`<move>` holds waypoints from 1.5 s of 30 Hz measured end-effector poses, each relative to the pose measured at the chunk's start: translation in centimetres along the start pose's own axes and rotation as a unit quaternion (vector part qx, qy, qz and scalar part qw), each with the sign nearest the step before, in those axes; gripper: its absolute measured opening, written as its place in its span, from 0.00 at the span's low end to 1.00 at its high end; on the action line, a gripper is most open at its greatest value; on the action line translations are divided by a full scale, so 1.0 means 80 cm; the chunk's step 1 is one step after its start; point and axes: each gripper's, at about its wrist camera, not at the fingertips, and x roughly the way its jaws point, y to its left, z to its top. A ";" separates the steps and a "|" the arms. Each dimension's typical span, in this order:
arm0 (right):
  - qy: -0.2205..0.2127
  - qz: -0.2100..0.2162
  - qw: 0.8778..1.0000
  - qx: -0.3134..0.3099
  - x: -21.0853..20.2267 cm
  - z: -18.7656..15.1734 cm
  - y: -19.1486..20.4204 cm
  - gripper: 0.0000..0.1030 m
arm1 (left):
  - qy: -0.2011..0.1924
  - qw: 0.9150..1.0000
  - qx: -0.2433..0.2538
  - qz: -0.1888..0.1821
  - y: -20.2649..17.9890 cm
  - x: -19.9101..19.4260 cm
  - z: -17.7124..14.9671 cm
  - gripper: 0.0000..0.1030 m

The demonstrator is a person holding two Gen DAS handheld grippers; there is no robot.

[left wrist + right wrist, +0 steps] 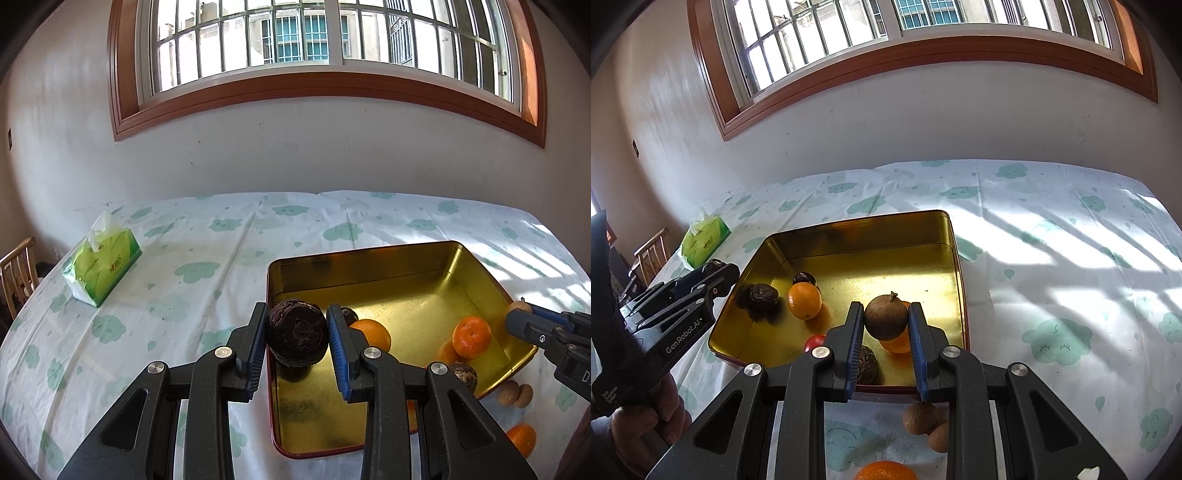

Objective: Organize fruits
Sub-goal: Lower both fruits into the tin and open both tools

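Two grippers, each loaded. Left gripper (296, 338): pads pinch a dark purple, ridged round fruit (296, 338), held over the near left corner of the gold tin tray (369, 266). Right gripper (886, 320): pads clamp a small brown round fruit (886, 317) above the tray's near right part. Tray contents: two oranges (804, 300), other dark fruits, one red item. Tablecloth (1052, 240): brown fruits and an orange just outside the tray's near edge; tissue pack (101, 269) well apart.

Clothed table (295, 229), gold tin (951, 258), tissue pack (101, 267), loose orange (884, 470), perhaps longans (919, 417)
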 end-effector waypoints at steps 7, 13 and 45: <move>0.002 0.002 1.000 -0.001 0.006 0.002 0.001 0.22 | 0.002 1.000 0.000 -0.001 0.000 0.005 0.000 0.32; 0.003 0.002 1.000 -0.001 0.009 0.003 0.001 0.22 | 0.004 1.000 0.001 -0.002 -0.001 0.010 0.000 0.32; -0.013 0.023 1.000 0.013 0.017 0.005 -0.010 0.31 | -0.005 1.000 0.007 -0.005 -0.002 0.022 -0.001 0.67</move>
